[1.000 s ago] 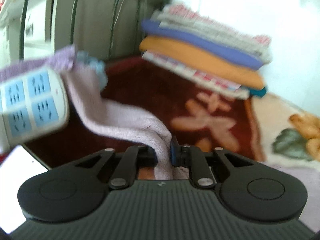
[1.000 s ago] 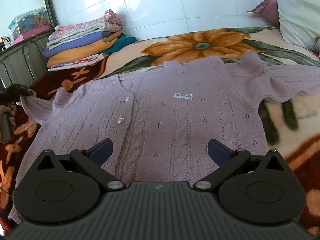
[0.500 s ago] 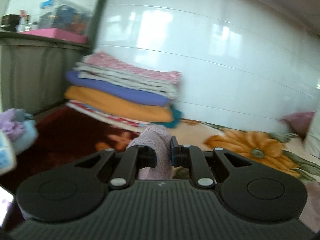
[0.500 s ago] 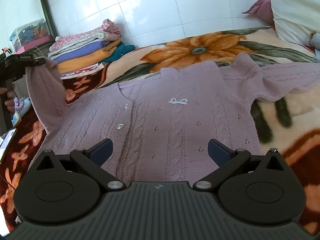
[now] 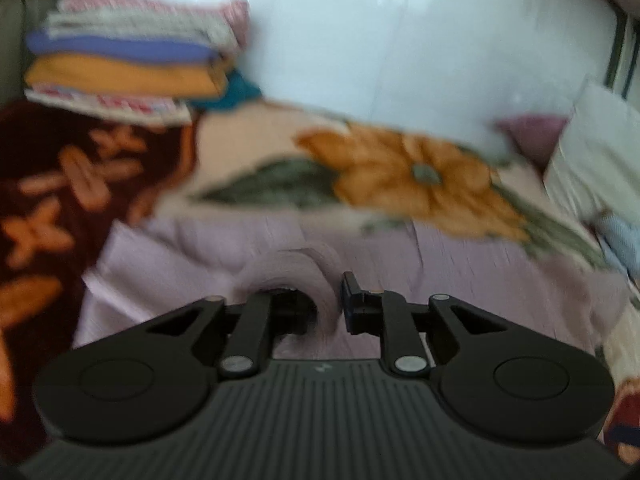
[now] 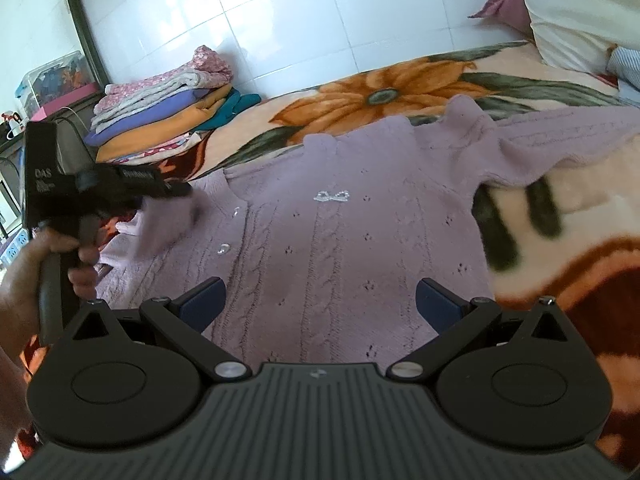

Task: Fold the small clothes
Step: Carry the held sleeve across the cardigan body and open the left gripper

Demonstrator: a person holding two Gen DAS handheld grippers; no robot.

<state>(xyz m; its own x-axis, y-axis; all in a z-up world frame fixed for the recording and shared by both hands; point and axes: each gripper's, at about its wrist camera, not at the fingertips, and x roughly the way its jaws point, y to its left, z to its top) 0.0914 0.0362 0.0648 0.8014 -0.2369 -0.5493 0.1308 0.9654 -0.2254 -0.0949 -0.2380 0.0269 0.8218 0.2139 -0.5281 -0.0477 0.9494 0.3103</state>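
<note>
A lilac knitted cardigan lies front up on the flowered blanket, its right sleeve spread out. My left gripper is shut on the cuff of the left sleeve and holds it above the cardigan's left side; in the right wrist view it shows with the sleeve hanging from it. My right gripper is open and empty, low over the cardigan's hem.
A stack of folded clothes sits at the back left against the tiled wall; it also shows in the left wrist view. A white pillow lies at the back right. A shelf with a plastic box stands at the left.
My left gripper has lifted the sleeve and swung it rightward over the cardigan's body. The right gripper has stayed open and hardly moved.
</note>
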